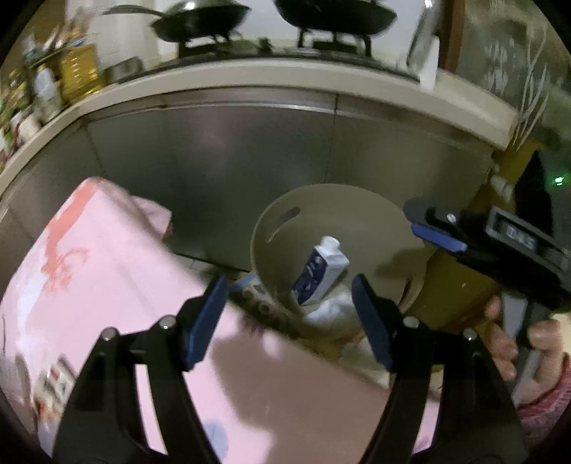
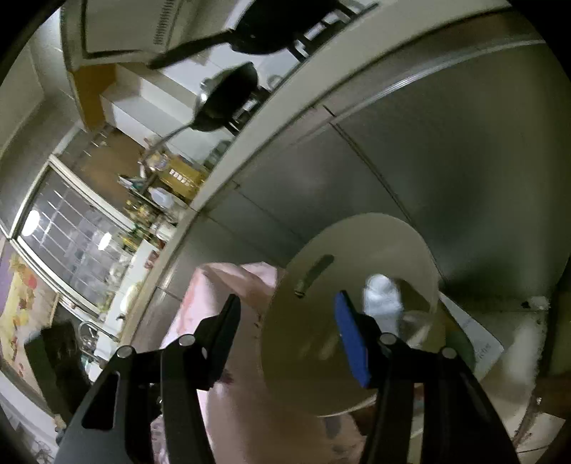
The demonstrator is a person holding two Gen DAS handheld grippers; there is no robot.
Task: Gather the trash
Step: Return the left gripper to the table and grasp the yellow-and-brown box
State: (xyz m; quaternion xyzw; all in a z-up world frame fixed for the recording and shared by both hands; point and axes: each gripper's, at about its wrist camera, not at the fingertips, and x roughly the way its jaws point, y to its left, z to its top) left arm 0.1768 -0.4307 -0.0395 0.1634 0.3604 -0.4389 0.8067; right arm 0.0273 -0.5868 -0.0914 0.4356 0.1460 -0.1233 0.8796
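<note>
A beige round bin (image 1: 274, 228) stands on the floor against a steel cabinet. Inside it a blue and white carton (image 1: 319, 271) leans on crumpled white trash (image 1: 332, 314). My left gripper (image 1: 288, 321) hovers above the bin's near rim, open, with nothing between its blue pads. My right gripper (image 2: 289, 339) also stands open over the bin (image 2: 307, 321). A blurred white piece (image 2: 382, 299) shows just past its blue pad, at the bin's mouth; I cannot tell whether it is falling or lying there. In the left wrist view the right gripper's black body (image 1: 499, 250) reaches in from the right, held by a hand (image 1: 517, 342).
A table with a pink cloth (image 1: 107, 278) crowds the bin's left side. Steel cabinet fronts (image 1: 232, 160) rise behind, under a counter with two dark woks (image 1: 200, 21). A yellowish cylinder (image 1: 453, 292) stands right of the bin. White paper (image 2: 478, 339) lies on the floor.
</note>
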